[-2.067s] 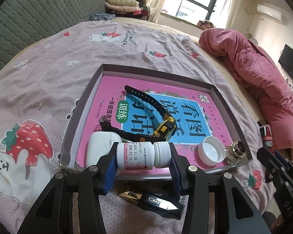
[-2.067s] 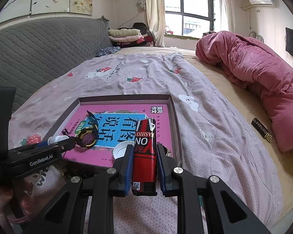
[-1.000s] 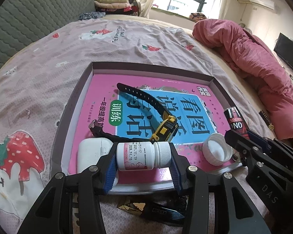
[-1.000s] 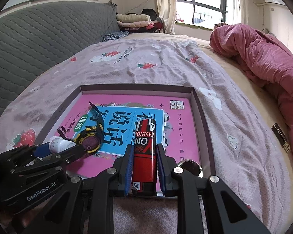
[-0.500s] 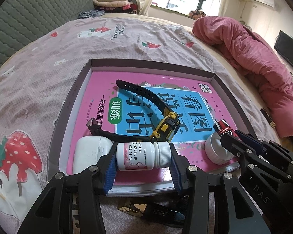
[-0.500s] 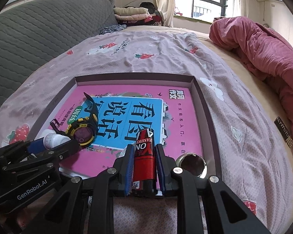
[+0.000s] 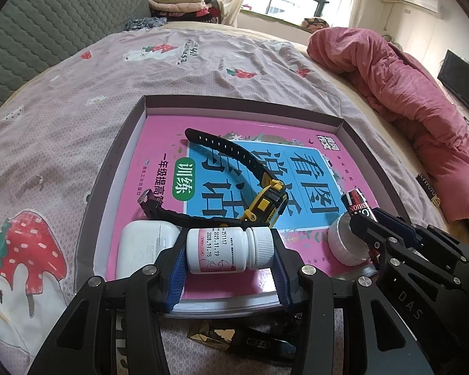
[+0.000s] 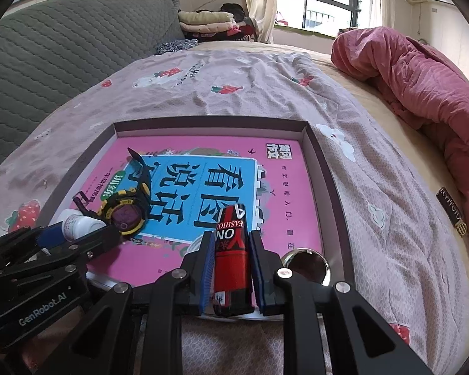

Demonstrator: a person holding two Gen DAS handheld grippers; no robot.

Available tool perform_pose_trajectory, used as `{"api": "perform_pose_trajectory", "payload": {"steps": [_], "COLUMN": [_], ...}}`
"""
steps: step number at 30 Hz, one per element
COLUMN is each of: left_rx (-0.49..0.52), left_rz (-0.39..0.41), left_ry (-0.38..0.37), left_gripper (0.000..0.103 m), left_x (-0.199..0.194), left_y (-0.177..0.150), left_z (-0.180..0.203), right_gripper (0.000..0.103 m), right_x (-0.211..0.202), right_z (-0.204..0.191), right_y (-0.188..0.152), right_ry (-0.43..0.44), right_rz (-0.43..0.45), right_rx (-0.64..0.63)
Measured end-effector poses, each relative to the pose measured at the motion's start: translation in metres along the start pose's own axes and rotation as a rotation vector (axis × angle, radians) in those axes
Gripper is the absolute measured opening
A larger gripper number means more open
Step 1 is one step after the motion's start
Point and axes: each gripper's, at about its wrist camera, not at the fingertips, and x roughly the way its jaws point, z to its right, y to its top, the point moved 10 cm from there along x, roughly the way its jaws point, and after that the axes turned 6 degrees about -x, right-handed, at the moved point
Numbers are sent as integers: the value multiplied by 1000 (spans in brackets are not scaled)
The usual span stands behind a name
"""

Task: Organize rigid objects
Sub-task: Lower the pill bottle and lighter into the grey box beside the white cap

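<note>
A shallow dark box (image 7: 115, 159) (image 8: 328, 168) with a pink and blue book inside lies on the bed. My left gripper (image 7: 229, 254) is shut on a white pill bottle (image 7: 226, 251), held sideways over the box's near edge. My right gripper (image 8: 231, 264) is shut on a red and black can (image 8: 231, 256), held lengthwise over the box's near right part; the can also shows in the left wrist view (image 7: 358, 203). In the box lie a black and yellow watch (image 7: 265, 201) (image 8: 125, 215), a white case (image 7: 140, 247), a white cap (image 7: 344, 243) and a shiny metal round thing (image 8: 306, 264).
A small black and gold item (image 7: 234, 340) lies on the bedspread just in front of the box. A pink quilt (image 8: 422, 87) is heaped at the right, with a small dark packet (image 8: 451, 215) beside it. A grey padded headboard (image 8: 47, 50) runs along the left.
Both grippers have moved forward over the box with their objects still held. The right gripper with the can has come in from the bedspread at the right to the box's near right part.
</note>
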Motion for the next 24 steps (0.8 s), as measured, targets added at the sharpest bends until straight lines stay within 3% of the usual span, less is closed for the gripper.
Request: {"api": "perform_pose_trajectory", "payload": {"steps": [21,24], "left_rx": [29,32], "left_rz": [-25,-24], "left_ry": [-34,-29], "left_gripper": [48,48], "left_x": [10,11], "left_y": [-1,-2], "left_z": [10,10], "right_gripper": [24,30], "right_x": [-24,-31], "right_z": [9,9], "right_y": [-9,-11], "right_ry": [11,15], "right_rz": [18,26], "right_rx": [31,35]}}
